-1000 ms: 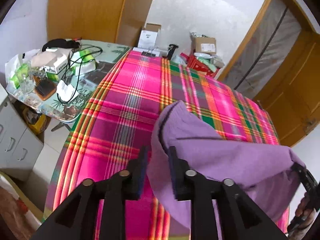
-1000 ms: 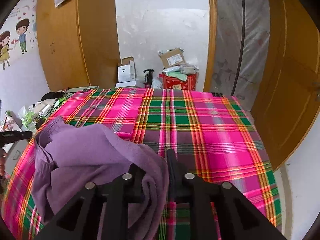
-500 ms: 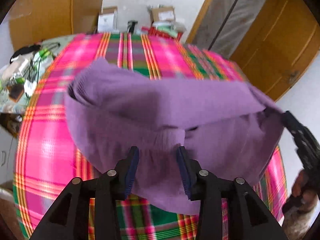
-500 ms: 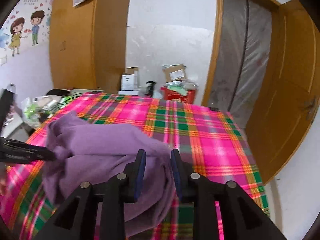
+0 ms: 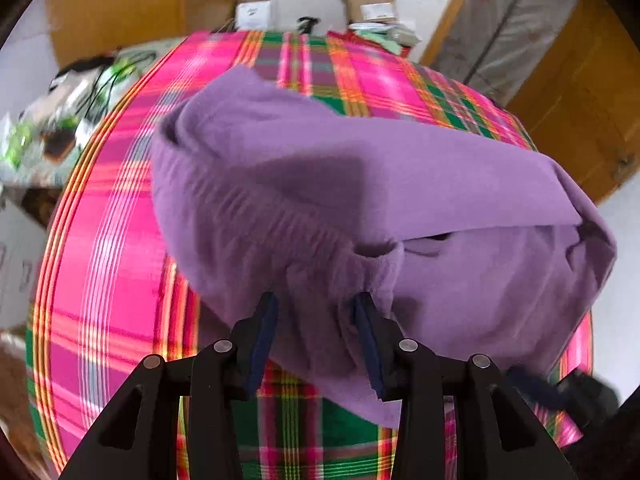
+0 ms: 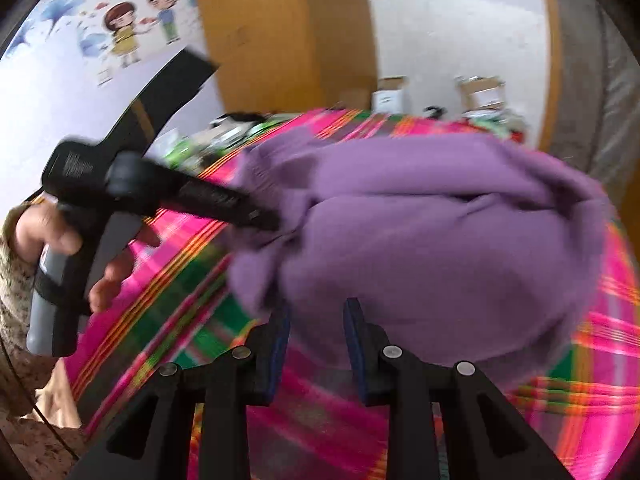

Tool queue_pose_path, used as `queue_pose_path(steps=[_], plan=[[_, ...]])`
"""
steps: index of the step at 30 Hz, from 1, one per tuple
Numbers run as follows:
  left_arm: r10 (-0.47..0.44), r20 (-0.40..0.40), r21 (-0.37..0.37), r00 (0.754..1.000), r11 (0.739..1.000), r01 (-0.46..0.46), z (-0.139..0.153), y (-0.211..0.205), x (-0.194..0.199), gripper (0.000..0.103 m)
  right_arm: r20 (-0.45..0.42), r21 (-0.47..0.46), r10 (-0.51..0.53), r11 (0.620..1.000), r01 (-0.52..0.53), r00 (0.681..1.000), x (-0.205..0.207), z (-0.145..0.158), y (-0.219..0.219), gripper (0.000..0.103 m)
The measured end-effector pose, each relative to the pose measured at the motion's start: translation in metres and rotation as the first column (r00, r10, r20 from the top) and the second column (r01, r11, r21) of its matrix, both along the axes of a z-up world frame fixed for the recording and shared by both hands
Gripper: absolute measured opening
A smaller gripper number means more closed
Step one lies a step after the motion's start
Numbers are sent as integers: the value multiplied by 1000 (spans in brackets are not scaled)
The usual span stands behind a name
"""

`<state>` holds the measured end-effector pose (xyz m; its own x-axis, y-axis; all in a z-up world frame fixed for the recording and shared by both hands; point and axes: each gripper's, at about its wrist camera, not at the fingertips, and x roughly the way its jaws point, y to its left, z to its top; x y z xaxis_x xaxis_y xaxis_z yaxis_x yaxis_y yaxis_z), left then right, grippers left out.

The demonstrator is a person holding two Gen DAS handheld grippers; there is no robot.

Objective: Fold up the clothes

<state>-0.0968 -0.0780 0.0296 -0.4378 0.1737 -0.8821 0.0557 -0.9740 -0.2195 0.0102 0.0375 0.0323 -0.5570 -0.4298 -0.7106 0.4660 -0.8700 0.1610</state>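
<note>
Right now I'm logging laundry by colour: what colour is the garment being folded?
Plain purple, no pattern. The garment shows best in the left wrist view.

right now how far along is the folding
Early. Done: the purple garment is lifted off the plaid cloth. In hand: the left gripper and right gripper each have fabric between their fingers, holding it bunched. Left: spreading it flat and every fold; no neat crease shows.
</note>
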Motion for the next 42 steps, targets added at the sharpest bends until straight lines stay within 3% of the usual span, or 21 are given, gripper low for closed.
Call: queue_pose_path(steps=[4,7,8,9,10,13,21,26,29,33,39,42], plan=[[13,-2,31,1000,999,-13,0,-8,9,42,82,-91,72,994,-64,994,-7,-14,-18,33],[15,16,88,1000,996,-16,-1,-12,14,42,83,-74,81,994,-75,993,-13,-21,-32,32],[11,23,103,1000,995,-14,-1,-13,16,42,76,-70,82,995,-77,994,-13,-22,-35,30],[10,27,114,1000,993,-13,-1,-13,18,42,68,-77,89,994,-84,994,-13,-22,-38,16],[10,30,123,999,992,-13,0,-13,21,42,60,-83,97,992,-91,993,-12,-21,-40,9],[8,31,128,999,992,-12,5,-15,29,42,18,-85,141,987,-139,990,-5,-16,-52,6],[22,28,54,999,998,-23,14,-25,47,42,-85,-76,247,964,-254,965,13,-6,-90,4],[79,54,21,995,997,-80,2,-42,50,42,-84,-57,281,956,-286,956,14,-12,-113,4],[113,73,15,991,993,-115,-8,-49,47,42,-49,-43,279,959,-281,959,11,-18,-111,13],[121,80,19,989,992,-123,-15,-55,50,42,-71,-29,239,970,-241,969,13,-10,-95,14],[140,-15,0,990,990,-140,8,-53,64,42,-124,-56,106,992,-113,987,22,10,-36,20],[103,-88,-6,991,995,-104,26,-39,71,42,-155,-66,-10,998,-1,988,41,25,0,20]])
